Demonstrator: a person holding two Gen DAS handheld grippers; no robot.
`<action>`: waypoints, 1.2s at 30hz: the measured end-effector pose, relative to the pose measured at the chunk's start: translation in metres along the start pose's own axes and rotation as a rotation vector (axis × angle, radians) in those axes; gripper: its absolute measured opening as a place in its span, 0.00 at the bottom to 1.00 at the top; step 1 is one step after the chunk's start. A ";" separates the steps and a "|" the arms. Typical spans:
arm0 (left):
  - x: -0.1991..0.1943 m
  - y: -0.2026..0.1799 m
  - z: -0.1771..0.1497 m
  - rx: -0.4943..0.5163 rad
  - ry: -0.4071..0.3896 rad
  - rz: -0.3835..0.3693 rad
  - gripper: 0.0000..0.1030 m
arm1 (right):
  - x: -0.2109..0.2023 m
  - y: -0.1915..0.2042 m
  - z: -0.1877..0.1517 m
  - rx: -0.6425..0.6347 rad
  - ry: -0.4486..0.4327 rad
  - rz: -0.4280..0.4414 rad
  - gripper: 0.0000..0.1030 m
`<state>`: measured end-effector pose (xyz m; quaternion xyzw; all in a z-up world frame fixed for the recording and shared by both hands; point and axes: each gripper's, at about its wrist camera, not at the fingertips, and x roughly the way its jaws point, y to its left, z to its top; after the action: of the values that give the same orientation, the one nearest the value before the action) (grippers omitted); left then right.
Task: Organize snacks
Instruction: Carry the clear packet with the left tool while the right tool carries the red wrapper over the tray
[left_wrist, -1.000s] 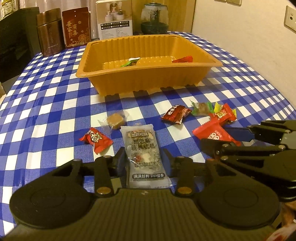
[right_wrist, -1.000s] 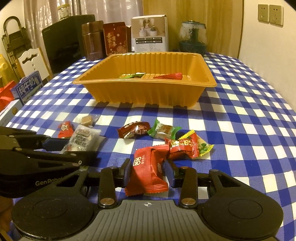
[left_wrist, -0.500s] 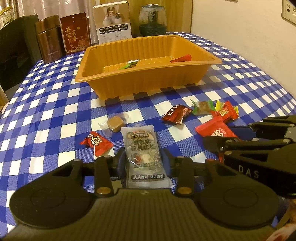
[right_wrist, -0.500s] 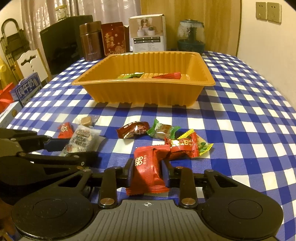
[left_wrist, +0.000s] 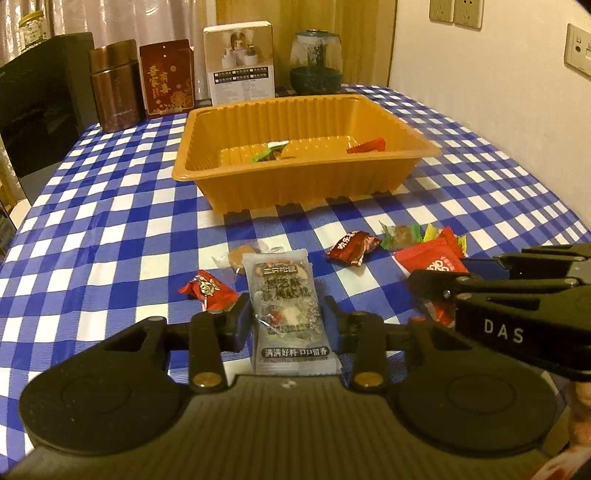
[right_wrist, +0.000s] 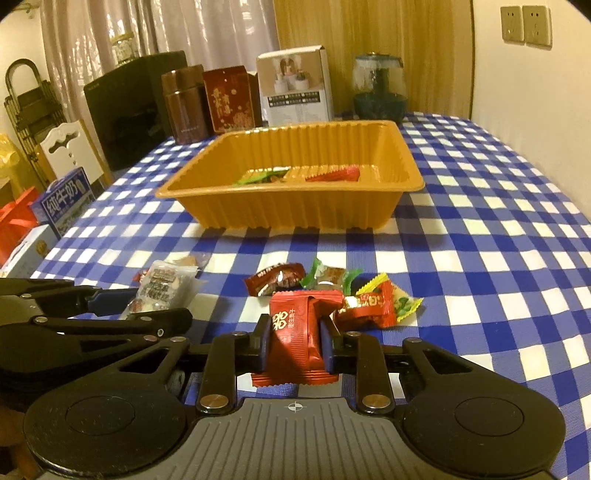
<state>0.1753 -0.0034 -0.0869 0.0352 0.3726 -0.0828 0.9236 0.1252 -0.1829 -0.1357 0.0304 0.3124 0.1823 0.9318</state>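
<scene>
**Both tongs grip snacks before the tray**

Your left gripper (left_wrist: 285, 322) clamps the clear nut-cake packet (left_wrist: 286, 314); your right gripper (right_wrist: 295, 345), jaws just closing, pinches the red packet (right_wrist: 295, 339) (orange tray (right_wrist: 295, 212) sits mid-table, toward the far edge).

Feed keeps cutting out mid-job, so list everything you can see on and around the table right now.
tray: one, orange, mid-table
green sweet: one, in tray
red sweet: one, in tray
grey packet: one, left gripper
red packet: one, right gripper
loose sweets: five, before the tray: small red, clear-wrapped brown, dark red, green-wrapped, red-yellow
tablecloth: one, blue-white check
tin: one, brown, far edge
red box, white box, glass jar: one each, far edge
left gripper: shut on grey packet
right gripper: jaws just closing, pressing red packet
</scene>
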 end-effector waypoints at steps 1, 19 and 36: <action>-0.001 0.001 0.001 -0.002 -0.001 -0.001 0.35 | -0.002 0.000 0.001 0.001 -0.005 0.001 0.26; -0.010 0.013 0.059 -0.006 -0.101 -0.025 0.35 | -0.014 -0.006 0.064 0.010 -0.134 0.011 0.26; 0.024 0.037 0.134 -0.049 -0.186 -0.023 0.35 | 0.042 -0.019 0.130 -0.008 -0.182 0.010 0.26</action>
<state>0.2905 0.0133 -0.0077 0.0002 0.2876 -0.0872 0.9538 0.2390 -0.1787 -0.0587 0.0447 0.2255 0.1849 0.9555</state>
